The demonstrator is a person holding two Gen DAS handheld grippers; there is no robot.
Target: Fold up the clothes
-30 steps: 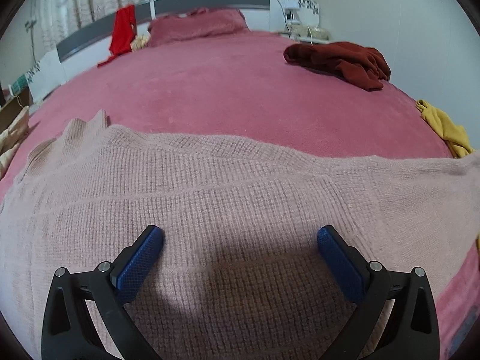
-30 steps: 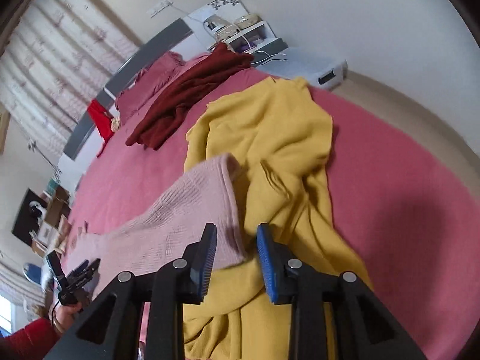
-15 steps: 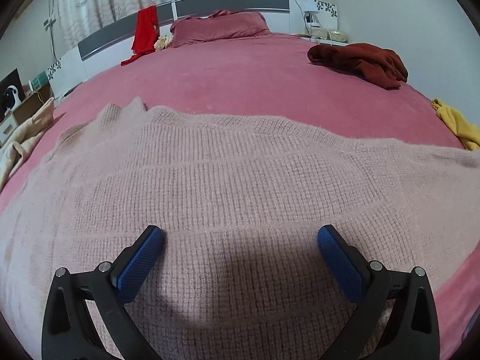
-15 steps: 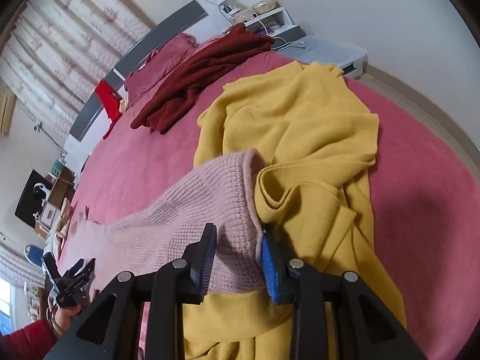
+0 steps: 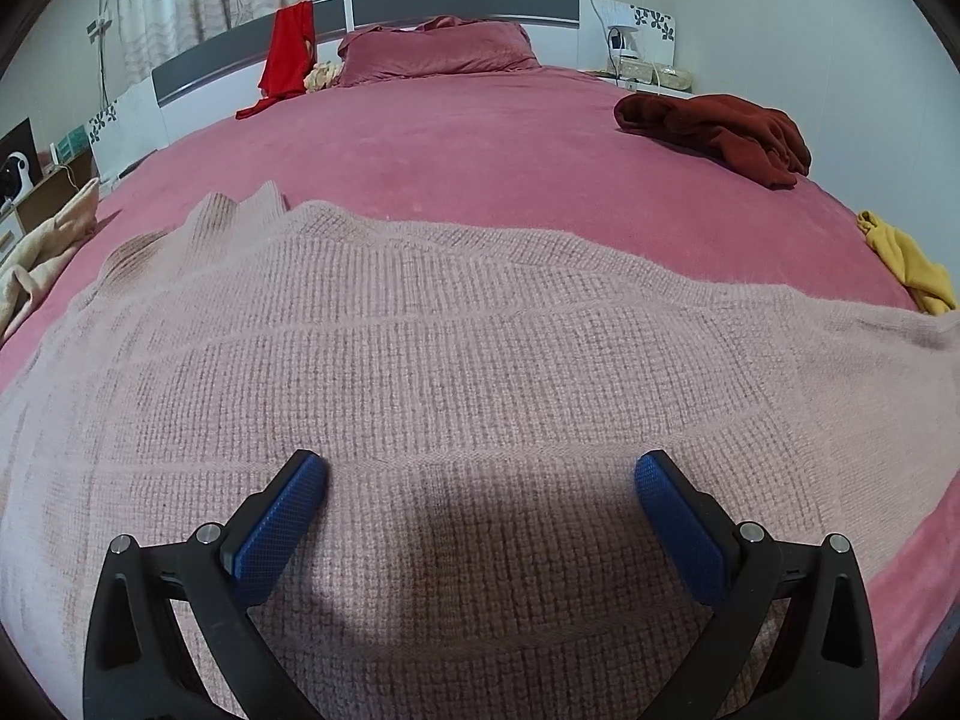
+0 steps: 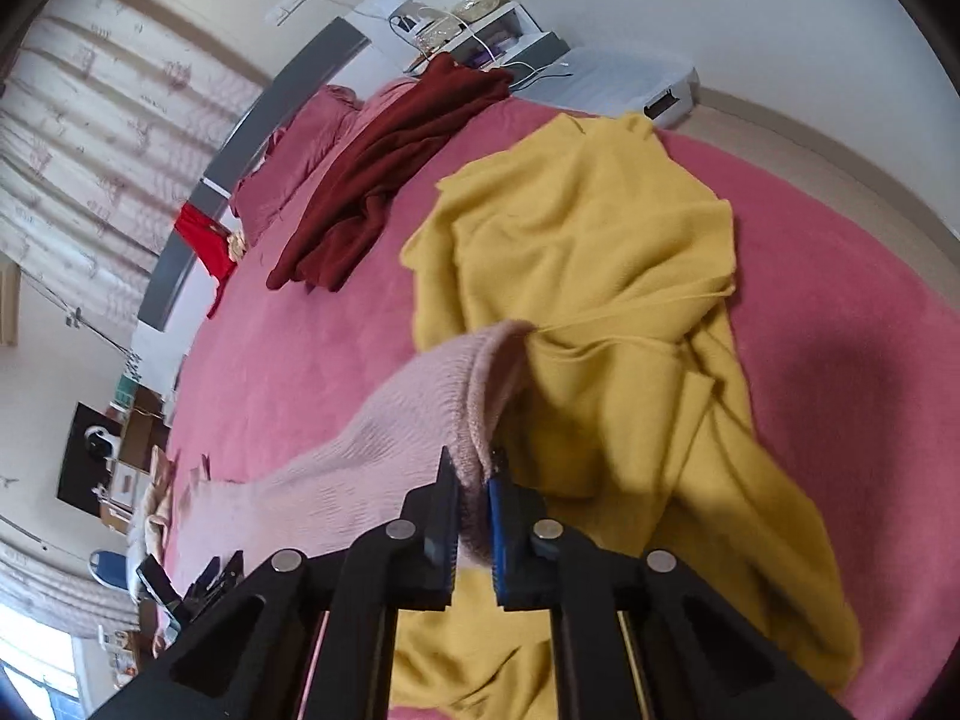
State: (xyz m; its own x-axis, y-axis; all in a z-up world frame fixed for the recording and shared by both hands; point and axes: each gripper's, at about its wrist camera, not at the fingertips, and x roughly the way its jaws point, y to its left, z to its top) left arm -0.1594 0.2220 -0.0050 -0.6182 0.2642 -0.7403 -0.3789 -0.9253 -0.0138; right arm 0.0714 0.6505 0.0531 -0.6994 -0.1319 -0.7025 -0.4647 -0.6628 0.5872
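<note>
One pink sweater (image 5: 456, 360) lies spread flat across the near part of the bed (image 5: 492, 162), filling the lower half of your left wrist view from 9 to 3 o'clock. Its ribbed collar (image 5: 240, 210) pokes up at about 10 o'clock, and one sleeve runs off toward 3 o'clock. Your left gripper (image 5: 480, 474) hovers just over the knit body with its fingers spread wide; the blue pads (image 5: 282, 522) pinch nothing, and a shadow falls on the knit between them.

In the right wrist view, that sleeve (image 6: 420, 414) stretches from 8 o'clock up to the middle of the frame, and its ribbed cuff (image 6: 498, 378) sits on top of a yellow garment (image 6: 600, 276). Your right gripper (image 6: 474, 480) has its fingers drawn close together and pinches the cuff's edge; pink knit shows between the two pads. The cuff looks lifted a little off the yellow cloth, though you cannot tell by how much.

Around the sweater: the yellow garment lies crumpled from the centre down to 5 o'clock in the right view, and shows only as a small heap (image 5: 906, 264) at 3 o'clock in the left view. A dark red garment (image 5: 720, 132) lies bunched on the bed at 2 o'clock, well apart from the sweater. A bright red cloth (image 5: 285, 60) hangs over the headboard (image 5: 462, 0) at 11 o'clock, just beside a pink pillow (image 5: 438, 48) at 12. A cream cloth (image 5: 42, 252) lies off the bed's edge at 9 o'clock. A nightstand (image 5: 648, 69) with small items stands at 1 o'clock.
</note>
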